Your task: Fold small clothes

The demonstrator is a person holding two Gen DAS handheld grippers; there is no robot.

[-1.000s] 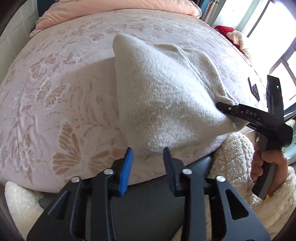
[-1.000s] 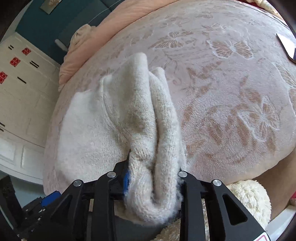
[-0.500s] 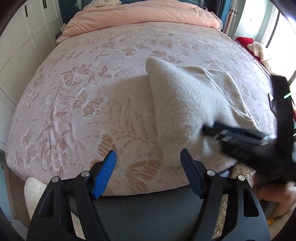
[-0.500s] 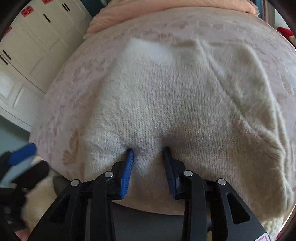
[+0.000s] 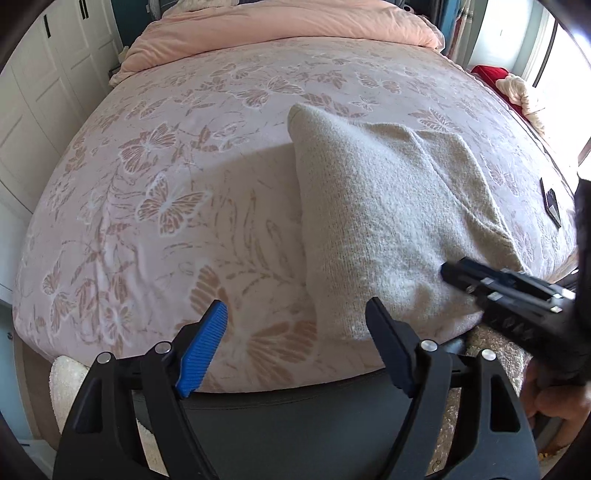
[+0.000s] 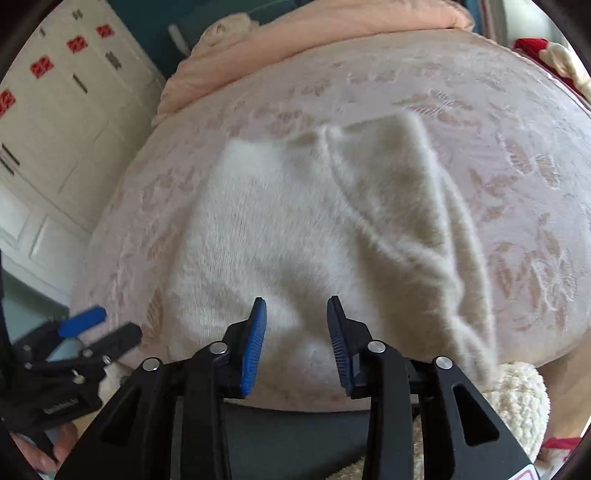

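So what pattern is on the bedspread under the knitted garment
Pale pink bedspread with tan-brown butterflies and leafy sprigs, clearest in the left wrist view; the garment is plain cream.

We see a bed (image 5: pixel 155 206) under a pink butterfly-print cover. A folded cream knit garment (image 5: pixel 388 229) lies right of centre, a peach duvet (image 5: pixel 280 26) bunched along the top edge.

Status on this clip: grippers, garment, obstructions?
Left gripper open, empty. Right gripper open, over cream knit garment. Garment flat on bedspread, one flap folded over. Nothing blocking.
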